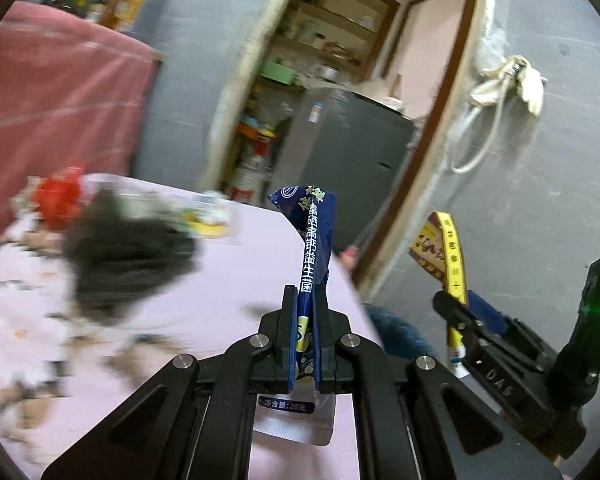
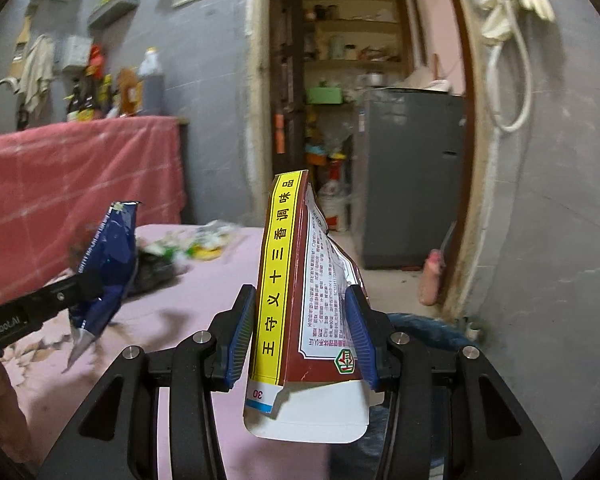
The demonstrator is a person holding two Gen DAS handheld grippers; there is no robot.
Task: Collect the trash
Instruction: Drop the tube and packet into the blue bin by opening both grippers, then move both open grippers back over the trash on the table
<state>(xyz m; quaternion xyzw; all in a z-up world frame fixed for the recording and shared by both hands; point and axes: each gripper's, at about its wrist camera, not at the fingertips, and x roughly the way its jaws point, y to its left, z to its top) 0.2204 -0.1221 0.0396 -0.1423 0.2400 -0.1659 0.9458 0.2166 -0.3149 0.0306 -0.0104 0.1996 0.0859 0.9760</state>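
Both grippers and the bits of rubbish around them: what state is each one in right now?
Left gripper: shut on the blue wrapper.
Blue wrapper: flattened, pinched upright, off the table.
Right gripper: shut on the spice box.
Spice box: torn open, squashed, held upright.
Dark bag: crumpled, lying on the table.
Table: covered with a pink cloth.
Doorway: open.

A glossy blue foil sachet [image 1: 315,240], creased and shiny. A brown and yellow carton [image 2: 300,280] of smooth printed card, torn at one edge. Matt black plastic fingers [image 2: 244,320] with ribbed blue pads and bright metal rivets. Pink patterned cloth covers the worktop [image 1: 204,280]. Rough grey plaster wall [image 2: 560,200].
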